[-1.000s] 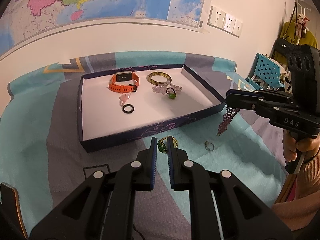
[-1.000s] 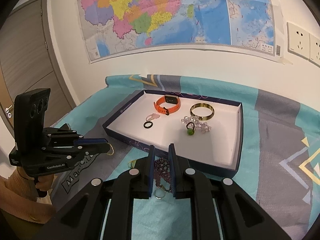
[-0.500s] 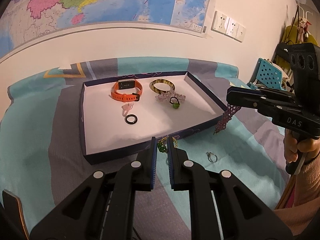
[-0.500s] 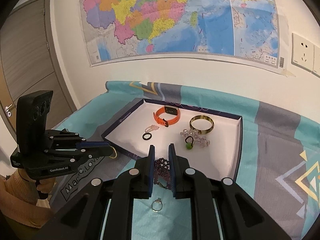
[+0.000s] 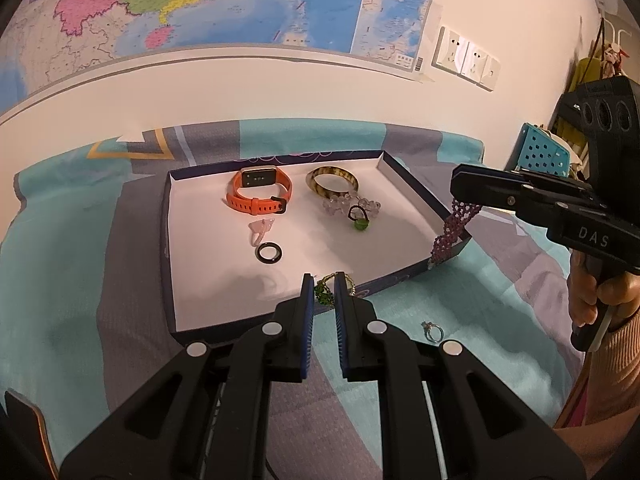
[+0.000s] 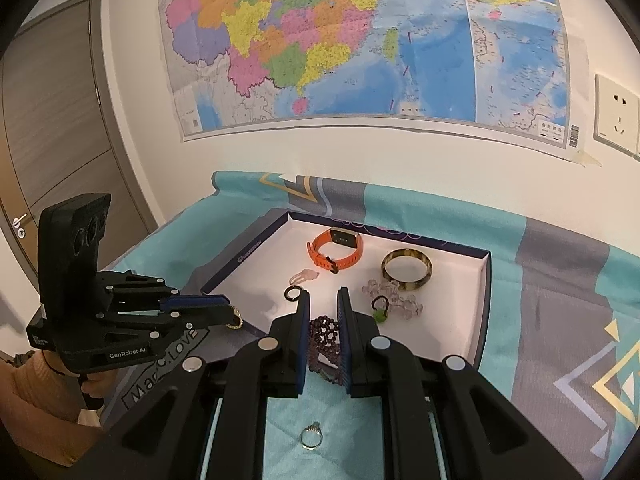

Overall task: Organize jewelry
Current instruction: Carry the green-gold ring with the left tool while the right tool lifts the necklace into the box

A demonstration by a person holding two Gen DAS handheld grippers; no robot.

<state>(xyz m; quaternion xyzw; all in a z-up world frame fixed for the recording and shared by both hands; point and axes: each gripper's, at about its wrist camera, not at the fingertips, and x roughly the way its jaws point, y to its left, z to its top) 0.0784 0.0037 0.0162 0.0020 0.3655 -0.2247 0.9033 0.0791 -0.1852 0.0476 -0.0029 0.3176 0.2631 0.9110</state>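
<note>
Wall map (image 6: 360,48), grey door (image 6: 60,128)

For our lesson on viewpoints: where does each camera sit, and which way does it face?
Left wrist: on the left tongs, facing the box and wall; right tongs and a hand show.
Right wrist: on the right tongs, facing the box from its other side; left tongs show.
Shared: box, watch, ring.

White capitals "DAS" are printed on the side of the black plastic right gripper (image 5: 460,184), seen from the left wrist. White lettering "GenRobot.AI" stands on the side of the black plastic left gripper (image 6: 236,318), seen from the right wrist. The teal-and-grey patterned cloth (image 6: 560,280) carries a boxed black print reading partly "Ma...c.LOVE"; the wall map's print is too small to read.
</note>
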